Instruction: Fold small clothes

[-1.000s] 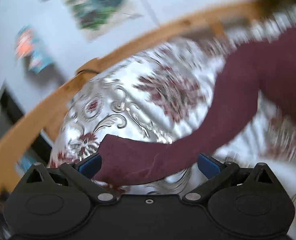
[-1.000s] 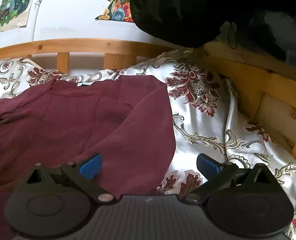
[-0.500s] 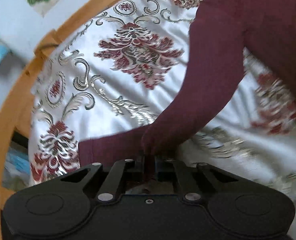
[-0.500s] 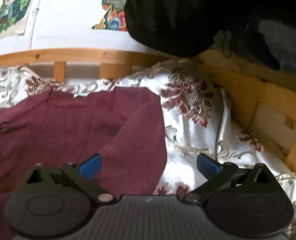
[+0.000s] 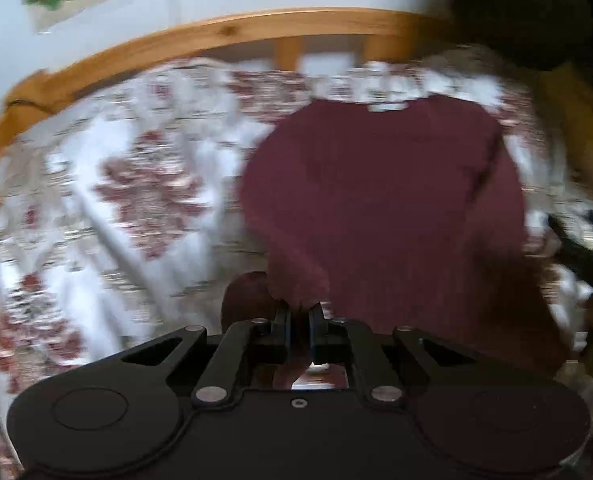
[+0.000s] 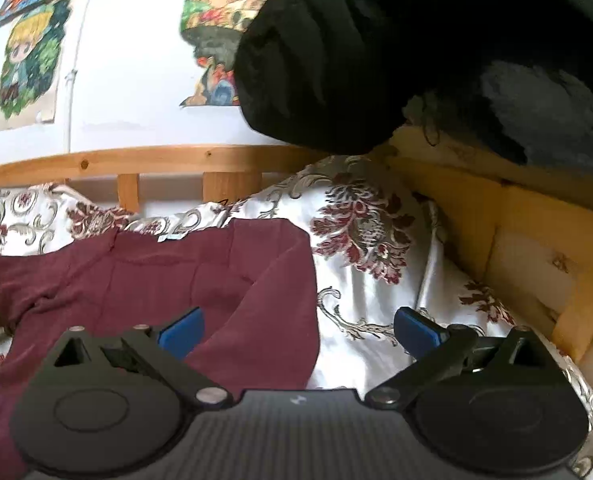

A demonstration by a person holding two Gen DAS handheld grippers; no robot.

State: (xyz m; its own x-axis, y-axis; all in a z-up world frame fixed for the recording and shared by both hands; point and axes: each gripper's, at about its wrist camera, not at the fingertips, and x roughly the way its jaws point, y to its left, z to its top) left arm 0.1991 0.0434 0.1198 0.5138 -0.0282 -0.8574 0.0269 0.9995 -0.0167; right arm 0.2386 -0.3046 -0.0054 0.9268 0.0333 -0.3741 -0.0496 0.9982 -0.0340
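Observation:
A maroon long-sleeved top (image 5: pixel 384 200) lies on a floral satin bedspread (image 5: pixel 144 200). My left gripper (image 5: pixel 299 312) is shut on the end of the top's left sleeve (image 5: pixel 292 280) and holds it over the body of the top; this view is blurred by motion. In the right wrist view the top (image 6: pixel 144 280) lies flat with its right sleeve folded onto the body. My right gripper (image 6: pixel 298 332) is open and empty, hovering over the top's right edge and the bedspread (image 6: pixel 360 248). The right gripper also shows at the right edge of the left wrist view (image 5: pixel 584 256).
A wooden bed rail (image 6: pixel 156 160) runs along the far side and a wooden side board (image 6: pixel 496 216) stands at the right. A black garment (image 6: pixel 376 60) hangs over the far right corner. Posters (image 6: pixel 28 64) hang on the white wall.
My left gripper closed on the sleeve end and has carried it to the right, over the body of the top. My right gripper stayed open and drew back slightly.

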